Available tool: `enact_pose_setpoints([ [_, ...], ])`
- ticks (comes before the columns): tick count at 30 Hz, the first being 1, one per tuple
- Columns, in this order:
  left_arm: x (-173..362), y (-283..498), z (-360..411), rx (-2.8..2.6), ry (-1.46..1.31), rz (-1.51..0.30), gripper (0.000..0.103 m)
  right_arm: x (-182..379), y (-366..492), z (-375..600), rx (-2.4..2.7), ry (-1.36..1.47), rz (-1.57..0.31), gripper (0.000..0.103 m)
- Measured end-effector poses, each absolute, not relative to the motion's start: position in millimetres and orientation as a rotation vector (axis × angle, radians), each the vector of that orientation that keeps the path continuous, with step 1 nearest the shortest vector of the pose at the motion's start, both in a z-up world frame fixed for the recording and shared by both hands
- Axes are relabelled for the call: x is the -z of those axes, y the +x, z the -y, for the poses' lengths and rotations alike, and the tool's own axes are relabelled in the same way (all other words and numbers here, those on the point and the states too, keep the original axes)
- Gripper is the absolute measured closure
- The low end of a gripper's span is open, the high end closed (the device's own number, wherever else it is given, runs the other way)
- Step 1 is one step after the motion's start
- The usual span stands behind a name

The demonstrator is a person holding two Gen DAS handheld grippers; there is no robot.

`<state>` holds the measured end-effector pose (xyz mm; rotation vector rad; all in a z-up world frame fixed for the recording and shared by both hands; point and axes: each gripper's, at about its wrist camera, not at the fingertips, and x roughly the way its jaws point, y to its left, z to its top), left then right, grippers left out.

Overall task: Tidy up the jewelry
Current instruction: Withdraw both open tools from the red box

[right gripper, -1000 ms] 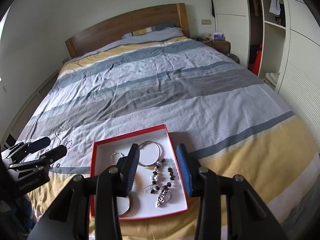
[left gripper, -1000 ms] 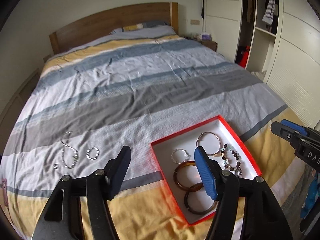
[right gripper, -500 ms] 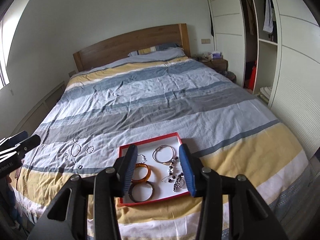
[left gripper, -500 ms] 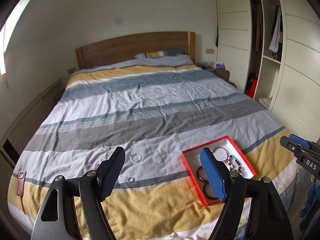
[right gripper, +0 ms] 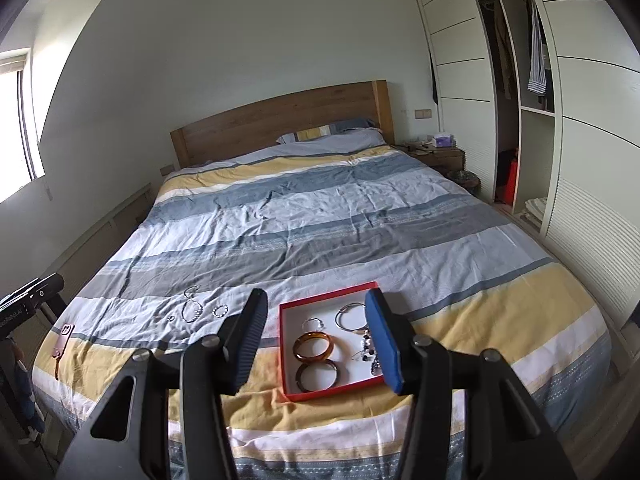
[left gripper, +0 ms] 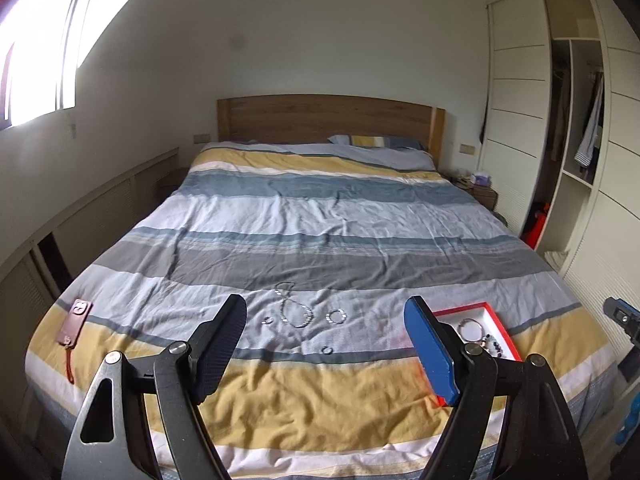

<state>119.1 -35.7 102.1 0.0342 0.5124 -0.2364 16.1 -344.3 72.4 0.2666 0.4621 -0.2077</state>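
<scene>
A red-rimmed box (right gripper: 285,344) lies near the foot of the striped bed (right gripper: 320,220). In it are an amber bangle (right gripper: 313,346), a dark bangle (right gripper: 318,376), a silver hoop (right gripper: 351,317) and a beaded bracelet (right gripper: 366,346). Left of the box on the cover lie a silver necklace (left gripper: 294,312), a chain bracelet (left gripper: 335,315) and two small rings (left gripper: 327,349). My left gripper (left gripper: 324,300) hangs well back from the bed, its jaws opening with nothing between them. My right gripper (right gripper: 317,296) hovers in front of the box, jaws also opening and empty.
A pink phone case with a strap (left gripper: 76,320) lies at the bed's left corner. A wooden headboard (left gripper: 328,120) stands at the far end. On the right are a nightstand (right gripper: 440,154) and white wardrobes (right gripper: 580,160). A low panelled wall runs along the left.
Both grippers have drawn back and up from the bed, so the box and the loose jewellery look smaller and farther. Both pairs of jaws stand wider than before.
</scene>
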Motion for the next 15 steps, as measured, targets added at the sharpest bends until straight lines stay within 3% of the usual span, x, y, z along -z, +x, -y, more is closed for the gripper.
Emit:
enact_pose_setpoints([
  [15, -75.6, 124.9, -34.1, 0.121, -0.041, -0.504, 0.021, -64.2, 29.7, 304.2, 0.135, 0.243, -0.473, 0.051],
])
